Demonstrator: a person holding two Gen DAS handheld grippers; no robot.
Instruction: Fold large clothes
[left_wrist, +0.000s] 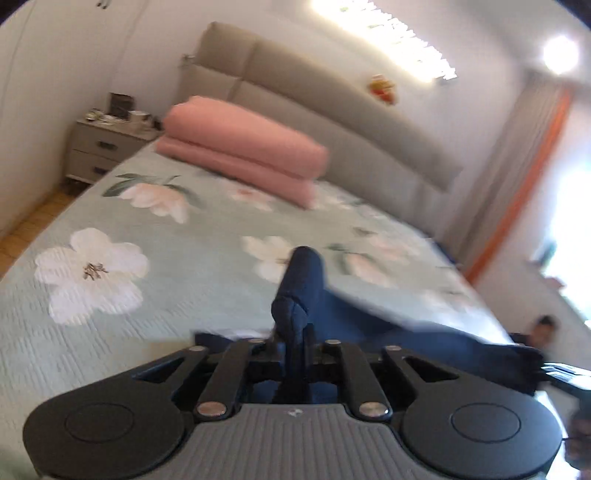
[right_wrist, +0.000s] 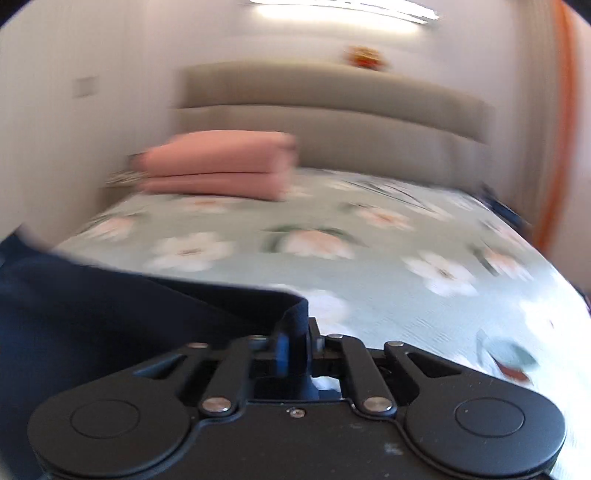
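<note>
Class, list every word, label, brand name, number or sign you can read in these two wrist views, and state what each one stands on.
No readable text in either view.
Left gripper body: a tiny pale emblem by the hinge, too small to read.
Nightstand: items on top, any labels too small and blurred.
Wall above the headboard: an orange-yellow decoration, blurred, no legible letters.
Right wrist view: motion-blurred, nothing legible.

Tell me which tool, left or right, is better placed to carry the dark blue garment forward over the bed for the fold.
Probably the left tool: it pinches a bunched edge of the dark blue garment, with open floral bedspread ahead. The right tool also grips an edge, so both would likely move together.
</note>
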